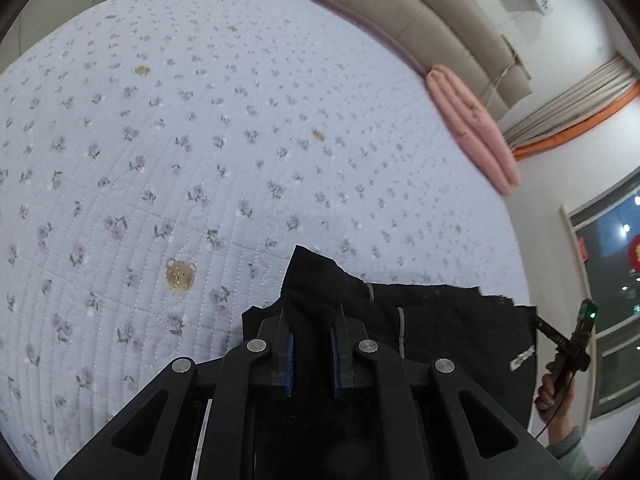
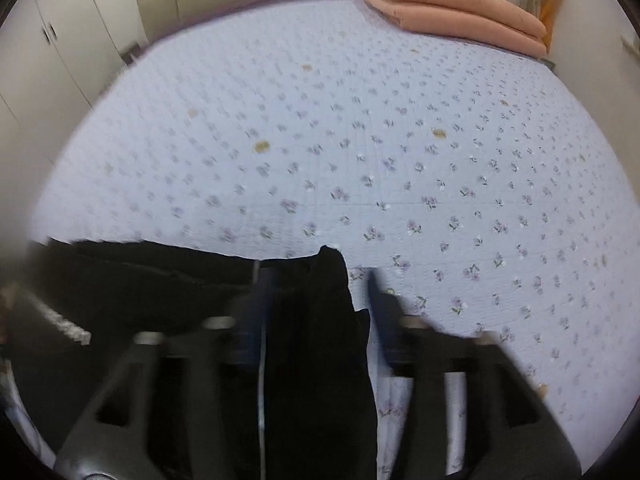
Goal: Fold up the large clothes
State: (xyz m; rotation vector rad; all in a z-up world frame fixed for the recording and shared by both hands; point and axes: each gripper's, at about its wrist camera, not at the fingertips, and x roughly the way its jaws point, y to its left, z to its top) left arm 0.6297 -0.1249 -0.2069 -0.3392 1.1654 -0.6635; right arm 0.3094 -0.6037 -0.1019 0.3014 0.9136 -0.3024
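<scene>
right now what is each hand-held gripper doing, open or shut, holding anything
Left hand-held gripper: shut on the black garment, fabric pinched between its blue pads.
Right hand-held gripper: fingers apart, black garment between them; blurred, so grip cannot be told.

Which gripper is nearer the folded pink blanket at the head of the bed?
Right, as far as these views show. The pink blanket lies at the bed's far right corner. The right gripper and left gripper both hold the black garment at the near edge, far from it.
</scene>
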